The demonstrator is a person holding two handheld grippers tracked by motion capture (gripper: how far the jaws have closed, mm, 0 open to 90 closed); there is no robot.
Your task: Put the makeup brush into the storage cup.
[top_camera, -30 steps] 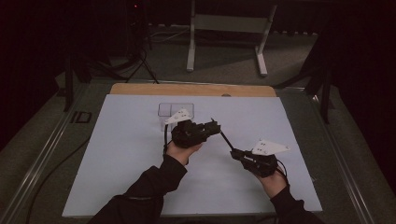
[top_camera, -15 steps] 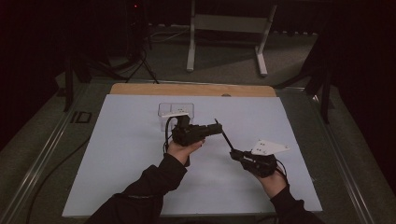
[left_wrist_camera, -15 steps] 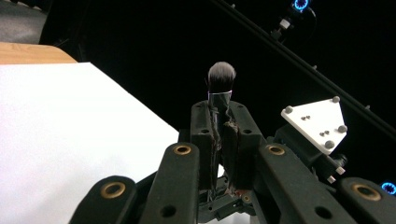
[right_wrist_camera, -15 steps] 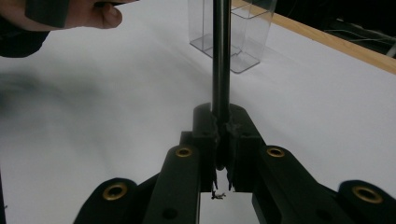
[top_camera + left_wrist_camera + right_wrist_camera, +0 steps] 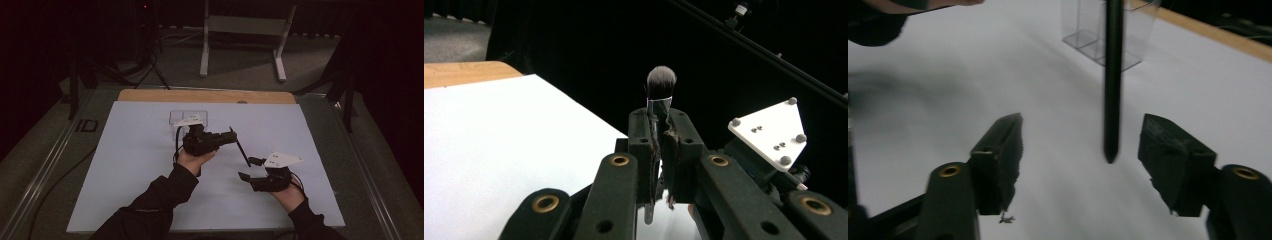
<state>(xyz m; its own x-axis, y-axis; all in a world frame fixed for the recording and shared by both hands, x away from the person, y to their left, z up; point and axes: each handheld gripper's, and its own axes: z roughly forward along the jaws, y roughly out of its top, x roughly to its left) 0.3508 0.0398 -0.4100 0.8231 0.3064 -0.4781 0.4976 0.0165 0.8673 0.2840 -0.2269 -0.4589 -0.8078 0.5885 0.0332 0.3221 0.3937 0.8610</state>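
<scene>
1. Clamping the makeup brush (image 5: pixel 660 95) near its ferrule, left tool (image 5: pixel 231 136) has lifted and swung it – handle now slants toward the right tool (image 5: pixel 248 168).
2. Right tool gapes, handle tip between its jaws – handover looks imminent.
3. Clear holder (image 5: pixel 181 117) waits behind on the counter (image 5: pixel 125 165).

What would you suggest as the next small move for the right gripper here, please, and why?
Probably ease the right gripper forward and close it on the brush handle. Its jaws stand open with the handle's dark tip hanging between them, nearer one side and untouched. The left gripper is shut on the makeup brush near the bristles, so this looks like a handover.
</scene>
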